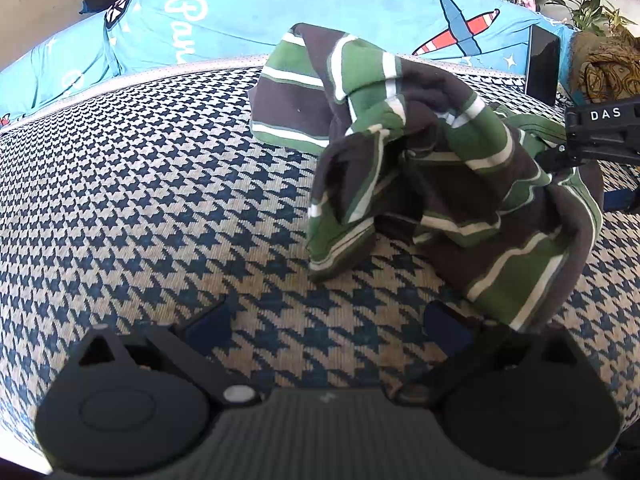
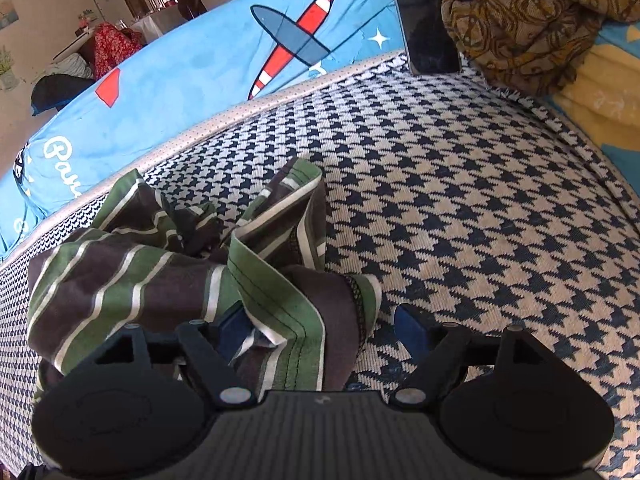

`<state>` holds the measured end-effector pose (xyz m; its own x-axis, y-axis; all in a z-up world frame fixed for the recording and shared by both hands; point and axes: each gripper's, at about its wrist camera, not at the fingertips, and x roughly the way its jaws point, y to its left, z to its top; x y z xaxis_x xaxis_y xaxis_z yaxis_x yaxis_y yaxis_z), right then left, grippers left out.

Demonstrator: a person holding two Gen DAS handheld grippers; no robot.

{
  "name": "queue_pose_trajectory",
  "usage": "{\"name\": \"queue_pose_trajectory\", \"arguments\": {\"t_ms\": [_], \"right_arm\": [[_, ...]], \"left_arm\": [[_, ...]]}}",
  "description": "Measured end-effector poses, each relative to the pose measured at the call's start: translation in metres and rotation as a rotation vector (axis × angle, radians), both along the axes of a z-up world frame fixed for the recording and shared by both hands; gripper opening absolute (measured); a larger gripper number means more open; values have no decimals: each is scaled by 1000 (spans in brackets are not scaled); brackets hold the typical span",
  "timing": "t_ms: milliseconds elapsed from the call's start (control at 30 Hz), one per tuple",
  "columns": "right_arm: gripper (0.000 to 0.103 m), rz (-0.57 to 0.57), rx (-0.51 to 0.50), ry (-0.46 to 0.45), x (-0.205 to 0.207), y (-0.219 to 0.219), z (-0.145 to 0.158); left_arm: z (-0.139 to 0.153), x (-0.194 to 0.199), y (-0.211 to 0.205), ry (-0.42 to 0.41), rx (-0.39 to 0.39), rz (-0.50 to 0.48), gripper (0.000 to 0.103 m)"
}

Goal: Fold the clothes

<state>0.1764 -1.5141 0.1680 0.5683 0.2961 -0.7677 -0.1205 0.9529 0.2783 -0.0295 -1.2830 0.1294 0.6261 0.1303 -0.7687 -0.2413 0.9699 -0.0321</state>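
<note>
— What covers the surface?
— A houndstooth cloth [image 2: 460, 208], dark blue on cream, spread across the whole of it, with a pale dotted border [image 1: 192, 70] along its far edge.

— And behind that edge?
— A bright blue sheet [image 1: 248, 20] printed with a red-and-white striped airplane [image 2: 296, 40], white stars, a red shape and white script lettering.

— Anything at the far right corner?
— A dark phone [image 2: 426, 24] stands upright, leaning against the blue sheet. Just beside it sits a bunched brown and gold patterned fabric [image 2: 528, 20]. A yellow blanket [image 2: 600, 96] lies past the right edge.

— Further back?
— Leafy houseplants [image 1: 580, 0], and something red and floral [image 2: 110, 46] near a doorway.
</note>
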Motion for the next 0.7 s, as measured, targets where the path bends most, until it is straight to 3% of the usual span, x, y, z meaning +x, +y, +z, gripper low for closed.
{"name": "queue_pose_trajectory", "arguments": {"t_ms": [100,367,467,700], "right_arm": [[79,29,-23,-13,-2,4,-1],[22,83,4,-26,-10,3,-3],[16,77,20,-55,-17,-1,5],[13,35,45,-141,-36,-19,28]], "left_arm": [[-1,1,-1,-6,1,0,103],[-1,19,-23,-15,2,17,103],[-2,23,-32,-20,5,23,103],[-6,29,-47,-30,9,34,103]]}}
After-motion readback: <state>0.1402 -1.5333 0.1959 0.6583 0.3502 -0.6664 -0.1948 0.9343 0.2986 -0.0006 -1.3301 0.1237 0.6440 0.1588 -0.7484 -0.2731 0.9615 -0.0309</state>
